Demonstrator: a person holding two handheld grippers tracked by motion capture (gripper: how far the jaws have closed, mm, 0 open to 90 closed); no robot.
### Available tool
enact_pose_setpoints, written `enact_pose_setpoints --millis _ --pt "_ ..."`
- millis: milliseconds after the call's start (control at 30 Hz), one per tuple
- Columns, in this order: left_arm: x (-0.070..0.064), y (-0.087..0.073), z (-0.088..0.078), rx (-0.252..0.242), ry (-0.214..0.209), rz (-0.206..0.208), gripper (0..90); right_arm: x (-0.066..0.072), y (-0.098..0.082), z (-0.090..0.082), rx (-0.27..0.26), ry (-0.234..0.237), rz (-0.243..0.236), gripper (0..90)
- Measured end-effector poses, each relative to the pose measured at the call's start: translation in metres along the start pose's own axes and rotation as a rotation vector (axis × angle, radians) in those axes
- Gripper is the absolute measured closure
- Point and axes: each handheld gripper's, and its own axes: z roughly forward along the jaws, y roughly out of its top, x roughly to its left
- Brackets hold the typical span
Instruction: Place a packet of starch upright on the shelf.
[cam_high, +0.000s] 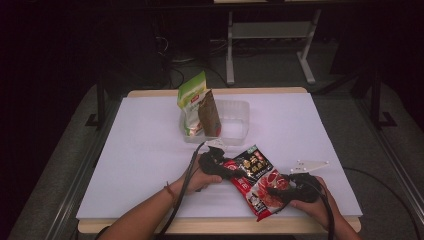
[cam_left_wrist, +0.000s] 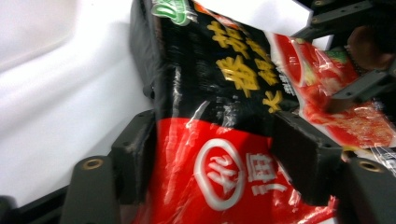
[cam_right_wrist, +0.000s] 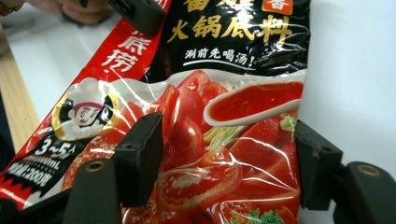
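A red and black soup-base pouch (cam_high: 257, 181) with tomato pictures hangs between my two grippers near the table's front edge. My left gripper (cam_high: 227, 170) holds its black upper end. In the left gripper view the pouch (cam_left_wrist: 224, 93) is bunched between the two jaws of that gripper (cam_left_wrist: 215, 135), which press on its sides. My right gripper (cam_high: 281, 188) grips the lower, tomato-printed end. In the right gripper view the pouch (cam_right_wrist: 224, 116) runs between the jaws of that gripper (cam_right_wrist: 229, 140), and its left part spreads out behind the left jaw.
A clear plastic bin (cam_high: 236, 126) stands at the middle back of the white table top (cam_high: 140, 150). A green pouch (cam_high: 192, 97) and a brown pouch (cam_high: 210, 115) stand upright in its left half. Both forearms come in over the wooden front edge (cam_high: 210, 226).
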Motion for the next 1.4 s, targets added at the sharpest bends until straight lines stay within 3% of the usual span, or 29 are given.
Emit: enact_pose_setpoints --millis 200,267,367,400,500,700,767,1100,1233,1333,1400 --pt "0.001 -0.001 -0.001 -0.025 -0.011 -0.019 38.5 0.002 0.000 0.001 -0.016 -0.021 -0.001 37.3" --pt "-0.001 -0.001 -0.002 -0.064 -0.005 -0.023 41.3 0.003 0.001 0.001 -0.027 -0.031 -0.011 39.5" --pt "-0.003 -0.002 -0.004 -0.098 0.003 -0.008 44.5 0.002 0.000 -0.001 -0.046 -0.037 0.005 48.6" --pt "-0.003 -0.002 -0.005 -0.112 0.001 -0.019 47.6 0.000 0.000 -0.003 -0.059 -0.038 0.013 53.0" --pt "-0.002 -0.002 -0.010 -0.165 -0.014 -0.023 57.0 -0.001 0.000 -0.005 -0.076 -0.032 0.019 54.6" --pt "-0.009 0.003 -0.023 -0.252 0.020 0.027 77.3 0.004 0.003 -0.010 -0.124 -0.042 -0.002 56.4" --pt "-0.015 0.005 -0.028 -0.273 0.041 0.052 78.4 0.005 0.004 -0.010 -0.137 -0.044 -0.007 56.8" --pt "-0.023 0.009 -0.042 -0.402 0.063 0.064 79.2 0.016 0.010 -0.013 -0.183 -0.033 -0.029 65.3" --pt "-0.021 0.007 -0.038 -0.403 0.054 0.051 76.4 0.018 0.010 -0.011 -0.191 -0.026 -0.037 66.6" --pt "-0.020 0.007 -0.033 -0.375 0.027 0.041 67.4 0.019 0.011 -0.012 -0.196 -0.017 -0.048 68.4" --pt "-0.021 0.006 -0.032 -0.376 0.036 0.046 66.3 0.020 0.011 -0.011 -0.191 -0.018 -0.055 69.0"
